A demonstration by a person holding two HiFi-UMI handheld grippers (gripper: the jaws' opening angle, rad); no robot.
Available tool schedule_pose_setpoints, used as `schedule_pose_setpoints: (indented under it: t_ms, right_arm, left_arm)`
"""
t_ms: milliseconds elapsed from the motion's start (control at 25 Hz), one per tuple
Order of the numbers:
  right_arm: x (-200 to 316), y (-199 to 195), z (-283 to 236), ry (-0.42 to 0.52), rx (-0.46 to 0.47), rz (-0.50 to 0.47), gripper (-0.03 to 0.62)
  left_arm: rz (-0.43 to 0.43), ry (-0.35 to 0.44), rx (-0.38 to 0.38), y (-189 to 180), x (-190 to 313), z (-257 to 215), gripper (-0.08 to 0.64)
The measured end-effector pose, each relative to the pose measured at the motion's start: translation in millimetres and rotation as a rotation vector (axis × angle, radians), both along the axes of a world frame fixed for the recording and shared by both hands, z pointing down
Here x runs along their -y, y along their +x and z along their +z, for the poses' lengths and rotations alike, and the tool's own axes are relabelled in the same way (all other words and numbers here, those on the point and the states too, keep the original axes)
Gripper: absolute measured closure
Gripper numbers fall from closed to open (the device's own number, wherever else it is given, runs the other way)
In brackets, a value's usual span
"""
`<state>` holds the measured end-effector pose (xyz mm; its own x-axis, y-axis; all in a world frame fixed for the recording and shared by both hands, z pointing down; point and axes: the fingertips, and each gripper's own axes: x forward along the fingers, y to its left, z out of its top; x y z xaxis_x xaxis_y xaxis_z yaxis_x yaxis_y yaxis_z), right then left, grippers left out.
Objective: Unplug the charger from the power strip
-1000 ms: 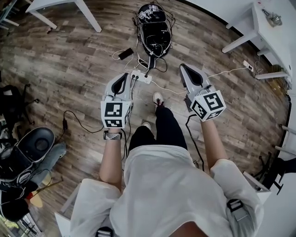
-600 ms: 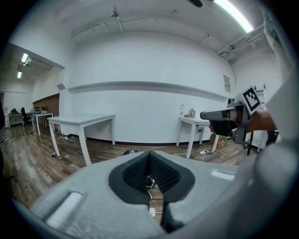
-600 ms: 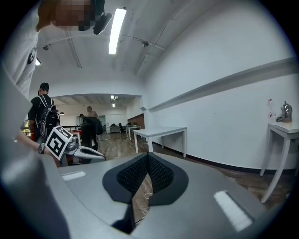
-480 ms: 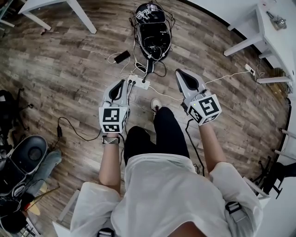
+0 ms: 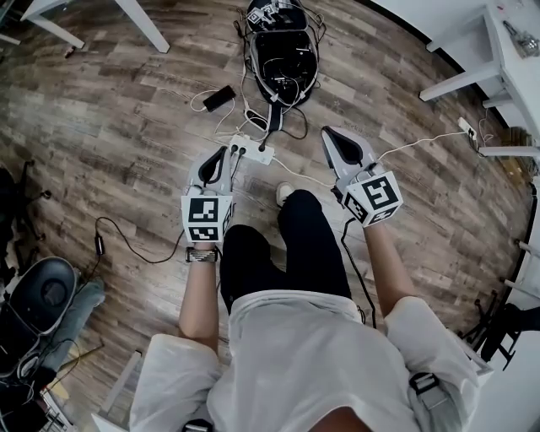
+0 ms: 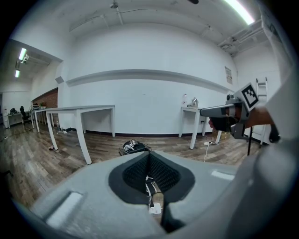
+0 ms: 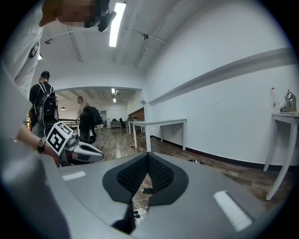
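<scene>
A white power strip lies on the wooden floor with a black charger plug standing in it; its cable runs up to a black bag. My left gripper hangs just left of the strip, shut and empty. My right gripper hovers to the strip's right, further off, also shut with nothing in it. Through the gap under the left gripper's closed tips the strip shows below. The right gripper view looks past its own closed tips at the strip lower left.
A black phone on a white cable lies left of the bag. A white cord runs from the strip to a wall socket at right. White table legs stand at the back. My leg and shoe are between the grippers.
Both grippers have sunk toward the floor, and the view has dropped with them. The left one now sits closer beside the power strip. Both stay shut.
</scene>
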<state>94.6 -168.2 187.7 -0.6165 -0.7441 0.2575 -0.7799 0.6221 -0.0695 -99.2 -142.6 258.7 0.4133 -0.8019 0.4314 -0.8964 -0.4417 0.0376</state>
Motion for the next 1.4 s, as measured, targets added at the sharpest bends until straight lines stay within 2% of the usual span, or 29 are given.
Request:
schedule_pose_setpoints:
  t_ms: [200,640,840,1200,1400]
  right_arm:
    - [16,-3,76,-0.020,-0.041,-0.025,0.591]
    - [35,-9,232,-0.040,-0.007,-0.050,0.591]
    - [50,-8,296,-0.015,-0.031,-0.039,0.591]
    - [66,-14,391,-0.027,-0.043,-0.015,0.591]
    - [70,-17,452,-0.057,-0.078,-0.042,0.591]
  left_arm:
    - [0.012,-0.024,0.012,3,10,76,0.557]
    - [-0.005,-0.060,-0.019,1,18,235,0.557]
    - [0.011,-0.047,-0.016,-1,25,291,0.557]
    - [-0.033,-0.056,-0.022,-18,41,372,0.557]
    - [0.016,-0.095,-0.027,-5,47,424,0.557]
